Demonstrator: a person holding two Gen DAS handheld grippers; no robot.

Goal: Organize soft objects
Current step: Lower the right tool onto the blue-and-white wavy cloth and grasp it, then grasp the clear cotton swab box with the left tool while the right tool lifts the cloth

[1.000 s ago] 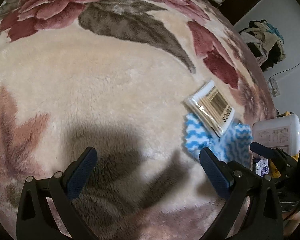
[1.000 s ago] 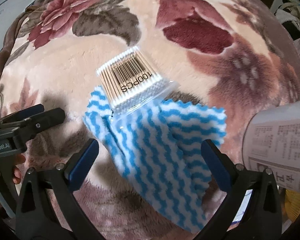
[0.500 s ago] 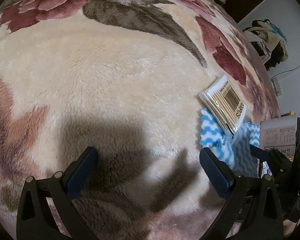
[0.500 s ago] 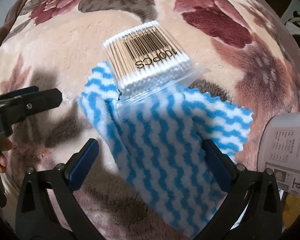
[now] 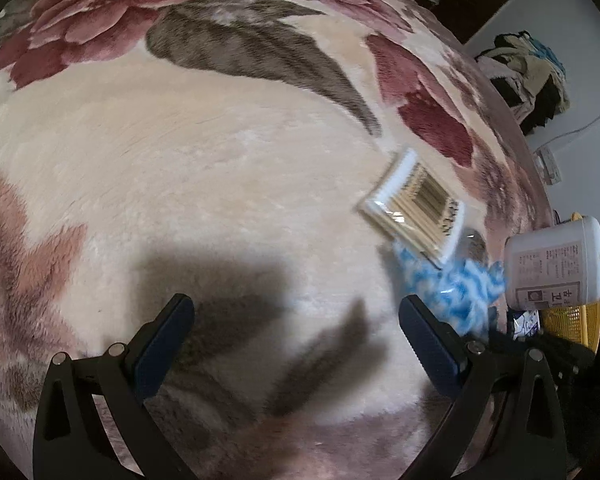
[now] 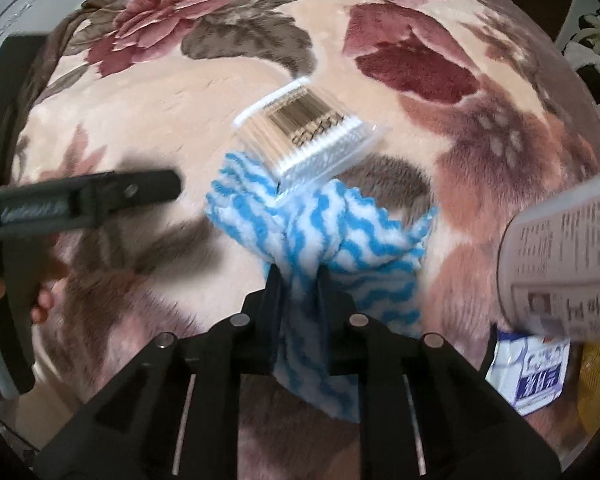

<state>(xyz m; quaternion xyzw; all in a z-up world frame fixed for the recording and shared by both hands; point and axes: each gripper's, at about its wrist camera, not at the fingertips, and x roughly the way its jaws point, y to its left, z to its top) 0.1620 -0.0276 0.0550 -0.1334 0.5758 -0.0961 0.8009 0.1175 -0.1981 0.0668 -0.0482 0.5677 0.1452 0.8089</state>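
On the flowered plush blanket [image 6: 148, 128], the right tongs [image 6: 298, 280] are pinching the blue-and-white wavy cloth [image 6: 332, 236], its middle bunched up between the two black fingers while the loose ends spread to either side. One far corner of the cloth lies under a clear pack of cotton swabs [image 6: 308, 128] (barcode side up, blurred), which rests partly on the cloth and partly on the blanket. To the right stands a white tub with a printed label [image 6: 568, 264], and just below it a small blue-and-white packet [image 6: 532, 376].

From the left wrist view, the left tongs [image 5: 296, 344] are spread wide above bare blanket, holding nothing, well to the left of the cloth [image 5: 456, 284] and the swab pack [image 5: 416, 208]. A yellow basket [image 5: 572, 320] shows below the tub [image 5: 556, 268].
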